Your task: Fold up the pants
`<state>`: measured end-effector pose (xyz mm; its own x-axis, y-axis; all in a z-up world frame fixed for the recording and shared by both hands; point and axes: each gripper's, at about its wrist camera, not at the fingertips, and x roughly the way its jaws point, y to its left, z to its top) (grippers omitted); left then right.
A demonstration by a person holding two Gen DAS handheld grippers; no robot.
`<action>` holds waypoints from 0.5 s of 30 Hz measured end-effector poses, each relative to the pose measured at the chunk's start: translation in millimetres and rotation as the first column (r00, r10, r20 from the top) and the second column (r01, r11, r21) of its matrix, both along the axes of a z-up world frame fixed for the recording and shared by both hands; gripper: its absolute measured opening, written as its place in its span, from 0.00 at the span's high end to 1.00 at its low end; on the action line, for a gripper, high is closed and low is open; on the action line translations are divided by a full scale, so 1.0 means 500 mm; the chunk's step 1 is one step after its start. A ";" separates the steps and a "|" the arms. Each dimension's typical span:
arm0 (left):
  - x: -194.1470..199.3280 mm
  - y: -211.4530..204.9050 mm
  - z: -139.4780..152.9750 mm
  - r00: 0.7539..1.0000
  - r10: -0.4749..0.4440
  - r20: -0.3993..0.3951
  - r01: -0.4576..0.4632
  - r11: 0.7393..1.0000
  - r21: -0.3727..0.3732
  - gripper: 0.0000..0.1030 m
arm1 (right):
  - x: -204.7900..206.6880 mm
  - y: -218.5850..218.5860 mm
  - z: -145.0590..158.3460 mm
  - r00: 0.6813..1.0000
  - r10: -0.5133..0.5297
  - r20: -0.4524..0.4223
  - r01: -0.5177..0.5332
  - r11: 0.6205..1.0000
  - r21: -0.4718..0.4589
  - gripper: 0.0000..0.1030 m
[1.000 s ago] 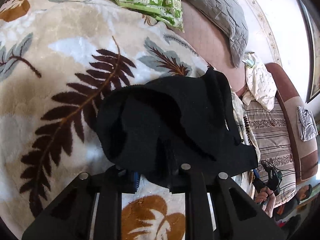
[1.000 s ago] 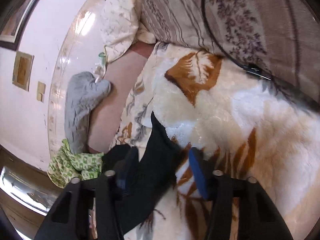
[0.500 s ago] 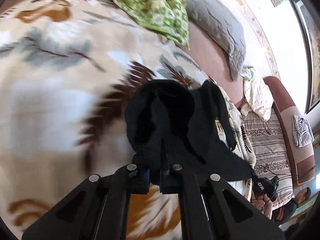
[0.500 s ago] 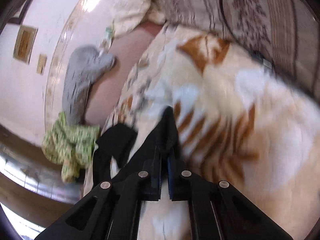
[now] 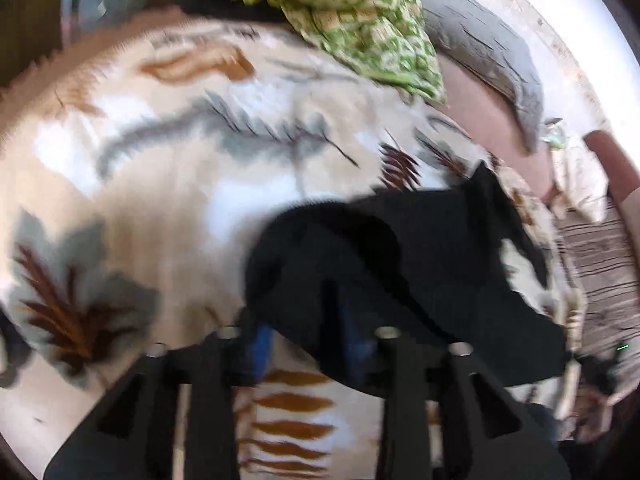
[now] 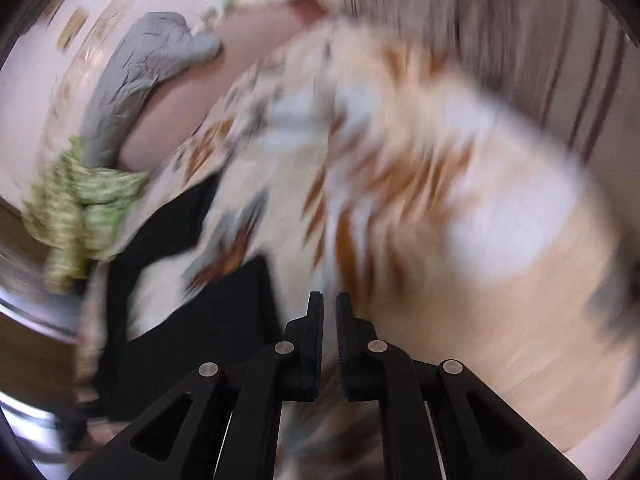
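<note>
The black pants (image 5: 400, 264) lie bunched on a cream blanket with a leaf print (image 5: 168, 184). In the left wrist view my left gripper (image 5: 308, 340) stands open, its fingers spread, and the black cloth drapes over the fingertips and hides them. In the right wrist view the pants (image 6: 188, 320) lie to the left of my right gripper (image 6: 329, 308), which is nearly closed with a narrow gap and holds nothing. Both views are blurred by motion.
A green patterned cloth (image 5: 360, 28) and a grey pillow (image 5: 492, 56) lie at the far side of the bed. A striped cushion (image 5: 600, 264) is at the right. The grey pillow (image 6: 140, 76) and green cloth (image 6: 76, 208) also show in the right wrist view.
My left gripper was shut on the pants half a second ago and has opened. My right gripper has let go of the pants and moved right, off the cloth.
</note>
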<state>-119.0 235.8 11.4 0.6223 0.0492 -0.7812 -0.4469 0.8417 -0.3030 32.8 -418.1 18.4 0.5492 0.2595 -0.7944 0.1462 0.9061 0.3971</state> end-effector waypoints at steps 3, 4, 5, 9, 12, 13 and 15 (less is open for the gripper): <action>-0.026 0.015 0.038 0.997 0.043 0.062 -0.047 0.997 0.068 0.52 | 0.007 0.026 0.052 0.987 0.015 0.163 -0.019 0.999 0.028 0.67; -0.033 0.015 0.054 0.995 0.039 0.095 -0.044 0.998 0.053 0.49 | 0.013 0.042 0.060 0.980 0.039 0.196 -0.052 0.997 0.062 0.65; -0.037 0.009 0.067 0.992 0.018 0.126 -0.019 1.000 0.007 0.44 | 0.021 0.061 0.064 0.973 0.070 0.222 -0.093 0.991 0.096 0.62; -0.009 -0.043 0.063 0.974 -0.119 0.193 0.170 0.947 -0.273 0.35 | 0.057 0.147 0.052 0.961 0.171 0.217 -0.214 0.957 0.196 0.60; 0.025 -0.080 -0.001 0.982 -0.132 0.136 0.185 0.826 -0.532 0.35 | 0.064 0.199 0.040 0.960 0.209 0.188 -0.249 0.942 0.224 0.60; 0.036 -0.087 -0.031 0.987 -0.126 0.099 0.160 0.777 -0.609 0.35 | 0.062 0.210 0.038 0.959 0.218 0.181 -0.256 0.939 0.228 0.60; 0.049 -0.089 -0.067 0.993 -0.102 0.053 0.111 0.731 -0.673 0.35 | 0.063 0.224 0.036 0.954 0.241 0.178 -0.277 0.936 0.217 0.60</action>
<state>-94.3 191.2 -22.4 0.6000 -0.5548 -0.5764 -0.3599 0.4564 -0.8138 64.1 -306.2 36.7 0.5429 0.5794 -0.6079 -0.1574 0.7812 0.6041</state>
